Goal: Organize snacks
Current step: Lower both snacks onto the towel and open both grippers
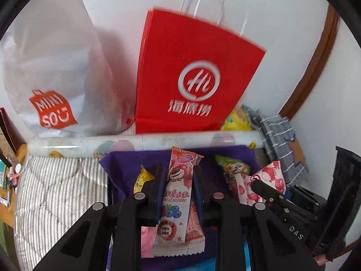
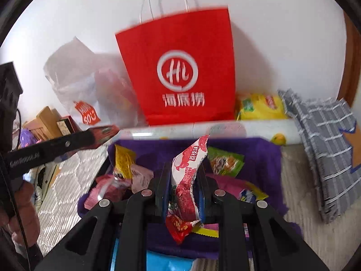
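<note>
Against the white wall [image 2: 282, 33] stands the red paper bag [image 2: 180, 72], our landmark here, upright with white handles and a round white logo. To its left we see a white plastic shopping bag [image 1: 52, 72] with an orange label, leaning on the same wall; to its right lie a grey checked cloth [image 2: 325, 140] and a yellow packet [image 2: 259, 106]. In front of the red bag a pale printed roll [image 1: 144, 142] lies crosswise, and nearer than that a purple cloth [image 2: 259, 158] carries a scatter of loose snacks: a yellow wrapper [image 2: 123, 160], a green wrapper [image 2: 225, 162] and pink packets [image 2: 108, 189]. Below the red bag in the left wrist view, our left gripper [image 1: 178, 180] is clamped on a long pink lollipop packet [image 1: 178, 194] printed with a bear, held above the purple cloth. In the right wrist view our right gripper [image 2: 185, 180] pinches a red-and-white lychee candy packet [image 2: 187, 180], likewise lifted over the cloth, its tip pointing toward the red bag.
</note>
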`<state>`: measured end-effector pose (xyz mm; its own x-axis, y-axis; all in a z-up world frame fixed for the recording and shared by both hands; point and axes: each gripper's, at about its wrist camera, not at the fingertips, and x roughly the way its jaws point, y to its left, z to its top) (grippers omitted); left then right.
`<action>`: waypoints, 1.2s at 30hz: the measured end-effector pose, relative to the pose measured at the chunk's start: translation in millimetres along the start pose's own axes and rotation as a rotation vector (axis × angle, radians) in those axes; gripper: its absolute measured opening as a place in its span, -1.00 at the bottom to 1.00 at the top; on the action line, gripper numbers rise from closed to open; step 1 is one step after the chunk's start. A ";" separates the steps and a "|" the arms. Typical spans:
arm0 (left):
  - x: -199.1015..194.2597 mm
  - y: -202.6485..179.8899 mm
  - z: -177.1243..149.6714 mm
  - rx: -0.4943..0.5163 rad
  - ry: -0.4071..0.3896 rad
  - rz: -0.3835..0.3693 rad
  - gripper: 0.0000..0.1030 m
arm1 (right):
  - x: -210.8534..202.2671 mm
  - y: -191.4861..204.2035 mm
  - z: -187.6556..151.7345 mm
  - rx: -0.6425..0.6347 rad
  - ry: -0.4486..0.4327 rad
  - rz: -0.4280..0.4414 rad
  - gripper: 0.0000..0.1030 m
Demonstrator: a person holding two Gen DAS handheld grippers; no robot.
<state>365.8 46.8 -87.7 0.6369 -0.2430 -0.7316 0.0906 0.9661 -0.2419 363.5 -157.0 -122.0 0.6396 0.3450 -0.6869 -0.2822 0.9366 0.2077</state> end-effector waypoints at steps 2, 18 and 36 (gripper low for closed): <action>10.9 1.5 -3.9 0.008 0.022 0.009 -0.57 | 10.5 -2.1 -4.7 0.000 0.027 0.000 -0.61; 55.8 17.1 -19.5 -0.046 0.135 0.020 -0.56 | -3.9 -25.8 -15.3 0.020 -0.058 -0.011 -0.30; 40.6 18.4 -10.0 -0.064 0.102 0.007 0.06 | 5.5 -17.3 -20.0 -0.036 -0.029 -0.060 -0.11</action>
<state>385.6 53.8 -128.3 0.5556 -0.2474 -0.7938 0.0355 0.9609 -0.2747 357.6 -172.5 -143.3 0.6762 0.2908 -0.6769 -0.2683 0.9529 0.1413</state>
